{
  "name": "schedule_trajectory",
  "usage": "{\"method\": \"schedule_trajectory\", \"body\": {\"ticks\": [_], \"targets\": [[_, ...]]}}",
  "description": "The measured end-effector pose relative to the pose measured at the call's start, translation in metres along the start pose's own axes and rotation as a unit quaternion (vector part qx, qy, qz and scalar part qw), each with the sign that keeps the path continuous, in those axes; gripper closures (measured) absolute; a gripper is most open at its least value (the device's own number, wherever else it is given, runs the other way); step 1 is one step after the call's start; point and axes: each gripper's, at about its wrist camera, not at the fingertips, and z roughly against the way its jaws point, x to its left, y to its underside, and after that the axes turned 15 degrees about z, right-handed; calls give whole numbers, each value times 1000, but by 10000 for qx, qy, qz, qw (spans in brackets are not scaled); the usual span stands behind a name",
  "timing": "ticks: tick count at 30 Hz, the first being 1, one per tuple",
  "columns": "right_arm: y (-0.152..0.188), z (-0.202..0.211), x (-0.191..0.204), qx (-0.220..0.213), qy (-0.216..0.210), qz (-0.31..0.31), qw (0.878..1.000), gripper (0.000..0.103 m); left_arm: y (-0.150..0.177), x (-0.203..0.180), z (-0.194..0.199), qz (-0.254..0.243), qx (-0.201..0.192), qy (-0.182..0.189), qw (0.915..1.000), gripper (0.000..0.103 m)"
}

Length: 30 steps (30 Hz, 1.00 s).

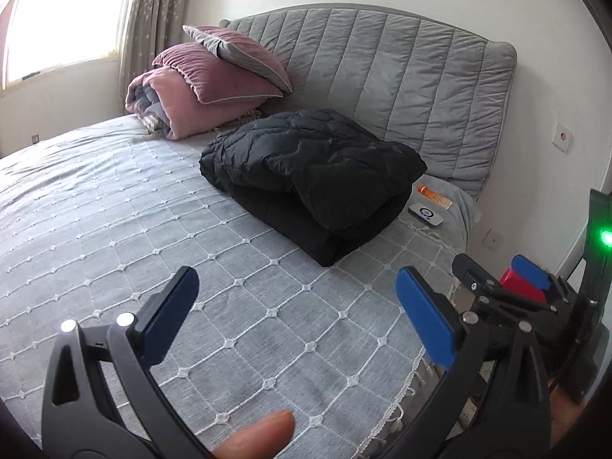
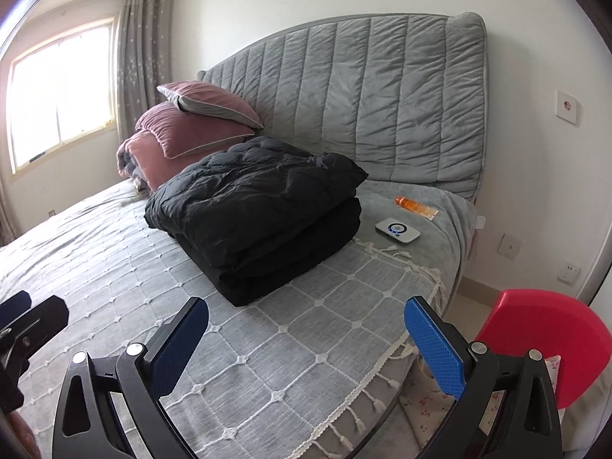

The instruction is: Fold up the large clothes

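You're looking at a black quilted jacket (image 2: 254, 214) folded on a pale grey bedspread (image 2: 114, 267) crossed by a white stitched diamond grid and edged with white tassels, in front of a grey channel-quilted headboard (image 2: 367, 95). Behind it sit dusty-pink velvet pillows (image 2: 191, 130) with pale piping, one backed in grey, on a pink and grey rolled blanket (image 1: 168, 107), beside a grey curtain (image 2: 141, 57) dotted with small white specks. Near the headboard lie an orange tube (image 2: 415, 206) and a white device (image 2: 397, 231) ringed in blue light; both tools carry blue pads (image 2: 436, 348) on black frames, and a red seat (image 2: 543, 344) shows at the bed's edge.
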Motion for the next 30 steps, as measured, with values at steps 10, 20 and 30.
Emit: {"method": "schedule_trajectory", "body": {"ticks": [10, 20, 30], "targets": [[1, 1, 1, -50, 51, 31, 10000, 0, 5, -8, 9, -142, -114, -86, 9998, 0], [0, -2, 1, -31, 32, 48, 10000, 0, 6, -12, 8, -137, -85, -2, 9999, 0], [0, -3, 0, -54, 11, 21, 10000, 0, 5, -12, 11, -147, -146, -15, 9998, 0]]}}
